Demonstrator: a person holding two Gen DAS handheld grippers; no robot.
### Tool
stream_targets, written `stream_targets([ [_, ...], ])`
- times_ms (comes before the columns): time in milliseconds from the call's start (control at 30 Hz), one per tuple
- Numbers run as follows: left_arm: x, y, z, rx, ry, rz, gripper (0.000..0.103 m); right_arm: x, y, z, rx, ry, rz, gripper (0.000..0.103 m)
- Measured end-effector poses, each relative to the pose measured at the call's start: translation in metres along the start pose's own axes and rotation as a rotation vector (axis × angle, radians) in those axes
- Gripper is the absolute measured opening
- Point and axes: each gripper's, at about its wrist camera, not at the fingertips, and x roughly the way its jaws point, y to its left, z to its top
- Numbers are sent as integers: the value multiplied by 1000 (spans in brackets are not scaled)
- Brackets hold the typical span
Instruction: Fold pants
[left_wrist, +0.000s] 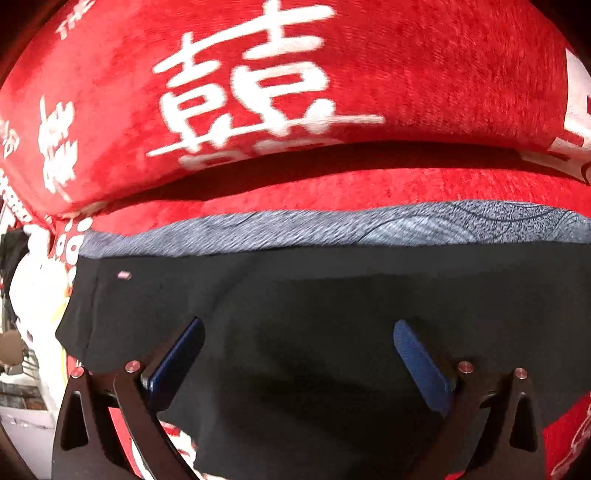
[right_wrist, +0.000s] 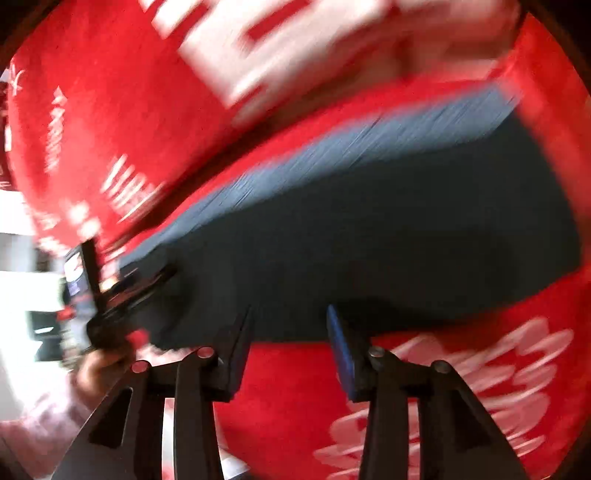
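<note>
- Pants (left_wrist: 314, 350), black, lie flat on the red blanket (left_wrist: 424, 74) with white printed characters; a grey band (left_wrist: 332, 225), which we take for an inner layer or the waistband, shows along their far edge.
- At the left side, in the left wrist view, the left gripper (left_wrist: 299, 339) hovers low over the dark cloth. Its blue pads (left_wrist: 177, 365) are spread wide and nothing is between them. We judge it is placed so in order to come down on the cloth for a new grasp, or to press the layer flat.
- The left edge of the pants ends just before the left edge of the blanket, and a small pale tag (left_wrist: 123, 275) sits near the far left corner of the cloth.
- In the right wrist view the picture is blurred by motion, so fine details are lost. There the left gripper (right_wrist: 110, 295) appears at the left end of the pants, with the person's hand (right_wrist: 99, 365) under it.
- More to the right, the right gripper (right_wrist: 290, 332) is at the near edge of the pants. Its jaws are partly apart and they hold nothing; the tips point at the hem line, over bare blanket.
- We think the pants are already folded at least once, because the shape is compact and the edges are straight. The next fold probably needs both tongs to take one edge together.
</note>
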Motion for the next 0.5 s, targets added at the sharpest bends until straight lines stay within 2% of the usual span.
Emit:
stream_targets([
  [67,-1,12,-2,-18,7,12,103,18,4,-6,35,12,11,44],
  [133,1,24,-8,-36,20,27,103,25,-1,-5,108,-14,48,44],
  [167,-3,25,-36,-46,31,36,103,24,-7,-5,160,-31,70,44],
  [200,-5,30,-47,-51,52,43,103,25,-13,-3,191,-35,86,44],
  [233,0,32,-54,-53,81,43,103,24,-20,-5,233,-39,91,25],
  [267,5,34,-64,-72,68,20,103,23,-25,-8,245,-30,52,8],
  [300,4,35,-69,-83,42,9,103,21,-28,-8,241,-24,39,0],
  [333,3,32,-74,-73,40,7,103,18,-30,-12,233,-21,46,0],
  [433,-1,25,-82,-33,22,27,103,12,-25,-23,165,22,-52,0],
  [500,-4,22,-88,-28,19,30,103,0,-6,-27,54,13,-73,2],
])
